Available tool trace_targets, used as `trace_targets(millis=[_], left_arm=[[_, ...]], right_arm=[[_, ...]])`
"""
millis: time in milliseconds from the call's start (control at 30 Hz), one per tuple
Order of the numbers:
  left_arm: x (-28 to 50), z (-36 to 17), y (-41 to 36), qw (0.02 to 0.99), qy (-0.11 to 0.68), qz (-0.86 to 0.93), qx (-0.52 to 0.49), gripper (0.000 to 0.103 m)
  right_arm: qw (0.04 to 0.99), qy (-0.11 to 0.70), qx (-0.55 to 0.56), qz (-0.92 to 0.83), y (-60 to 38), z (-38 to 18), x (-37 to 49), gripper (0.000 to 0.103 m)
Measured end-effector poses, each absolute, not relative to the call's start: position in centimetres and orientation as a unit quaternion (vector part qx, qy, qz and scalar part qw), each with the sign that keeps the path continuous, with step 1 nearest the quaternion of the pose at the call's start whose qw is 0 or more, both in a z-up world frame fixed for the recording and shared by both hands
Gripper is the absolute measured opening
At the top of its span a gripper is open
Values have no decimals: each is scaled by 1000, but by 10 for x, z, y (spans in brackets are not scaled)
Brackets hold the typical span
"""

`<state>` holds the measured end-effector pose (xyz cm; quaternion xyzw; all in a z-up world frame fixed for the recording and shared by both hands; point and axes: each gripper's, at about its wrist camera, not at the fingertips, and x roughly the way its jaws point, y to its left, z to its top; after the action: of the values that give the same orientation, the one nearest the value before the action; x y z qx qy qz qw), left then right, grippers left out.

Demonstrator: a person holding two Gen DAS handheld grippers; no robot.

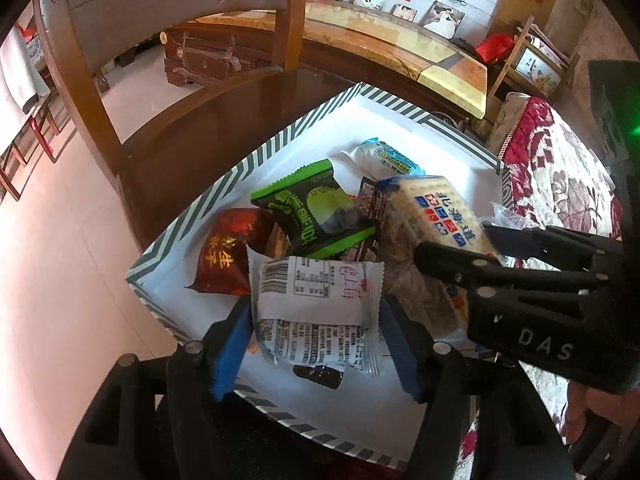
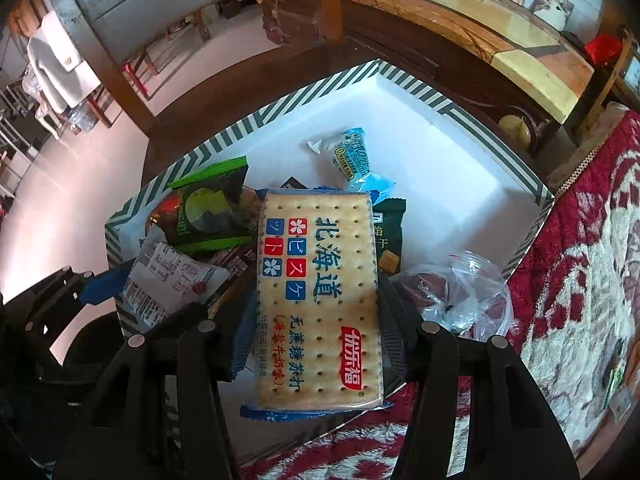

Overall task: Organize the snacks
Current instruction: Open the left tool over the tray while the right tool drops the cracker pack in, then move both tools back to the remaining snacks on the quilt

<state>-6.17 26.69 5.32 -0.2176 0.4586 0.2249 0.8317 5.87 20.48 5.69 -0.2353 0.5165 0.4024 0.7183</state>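
Observation:
A white box with a striped rim holds several snack packets. A white packet with a barcode lies in its near corner, between the blue pads of my left gripper. The pads stand just off its edges, so this gripper is open. My right gripper is shut on a long cracker packet with blue lettering, holding it tilted over the box's right side. Under it lie a green packet and a red-brown packet.
A light blue packet lies further back in the box, where the white floor shows. A dark green packet and a clear plastic bag sit at the right. A red floral cloth borders the box; a wooden chair stands behind.

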Motion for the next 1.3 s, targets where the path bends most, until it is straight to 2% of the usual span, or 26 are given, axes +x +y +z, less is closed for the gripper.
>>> trace_targets(millis=[133,333,633,1300], left_arm=[[-61,54,267,830,459,233,-213,76],[-65,62,259,839,447,243,-193,82],[-68,81,234,858,427,239,-155,83],[-27,89,147,879,438,165,-95,84]], right_arm=[[722,525,-211,398,199,61,61,56],[744,495,-191,406,182,82,50,56],[775,471,-175,383,139,101,40,56],[797,505,-132,304,9,87,57,56]])
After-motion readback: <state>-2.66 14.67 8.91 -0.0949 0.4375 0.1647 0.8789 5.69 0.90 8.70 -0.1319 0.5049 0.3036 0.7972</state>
